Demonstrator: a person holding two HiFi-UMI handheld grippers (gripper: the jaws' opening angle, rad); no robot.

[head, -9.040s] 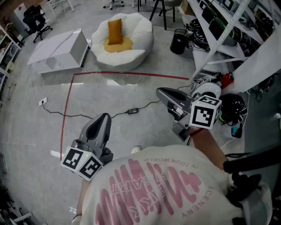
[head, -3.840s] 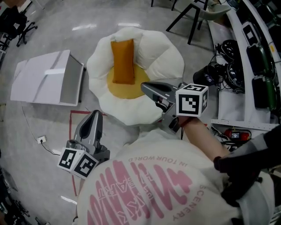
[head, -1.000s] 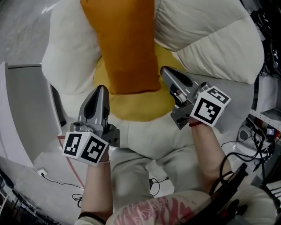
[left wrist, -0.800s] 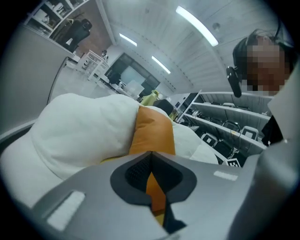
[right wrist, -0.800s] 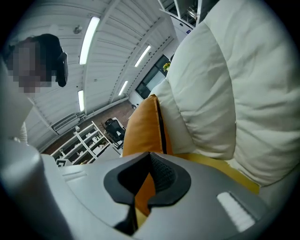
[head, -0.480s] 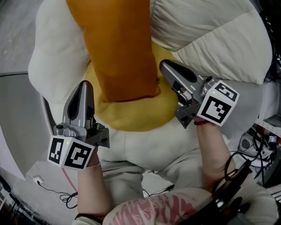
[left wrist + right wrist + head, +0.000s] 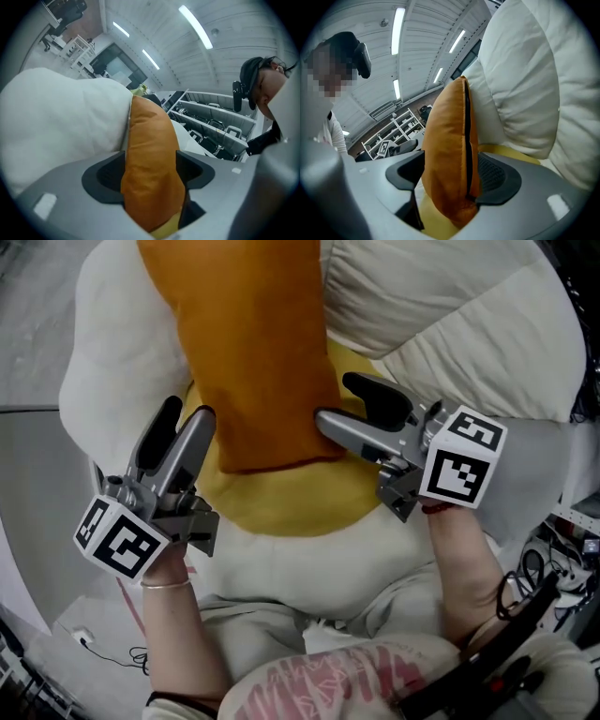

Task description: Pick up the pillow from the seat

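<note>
Orange pillow (image 7: 253, 343) stood leaning against the back of the white beanbag seat (image 7: 469, 324), its lower end resting on the seat's yellow cushion (image 7: 281, 502). Left tool (image 7: 187, 413) was at the pillow's lower left corner and right tool (image 7: 337, 401) at its lower right corner, both pointing away from the person toward the seat back. Both tools' jaws had just been opening and stood apart, released, with the pillow between them.

Left gripper view: pillow edge filled the gap between the two grey jaws, yellow cushion peeking out below it, white seat bulging at left. Cloth lay against the jaws' inner edges but no squeeze showed.

Right gripper view: pillow edge with a dark seam sat between the jaws, touching the ribbed pad on the right side; the other side was harder to judge. White seat back at right, yellow cushion underneath.

Neither tool gripped anything, and the pillow was not lifted off the seat.

Left marker cube (image 7: 117, 538) sat low left with the left forearm (image 7: 178, 615) behind it, right marker cube (image 7: 461, 465) at right with the right forearm (image 7: 464, 568) behind it. Pale shirt with pink print (image 7: 337, 681) showed at the bottom of the head view. Grey panel (image 7: 28, 474) lay left of the seat, cables (image 7: 562, 559) at far right. Storage racks (image 7: 211, 126) and ceiling light strips (image 7: 194, 26) showed in the left gripper view, white shelving (image 7: 401, 126) far back in the right gripper view
</note>
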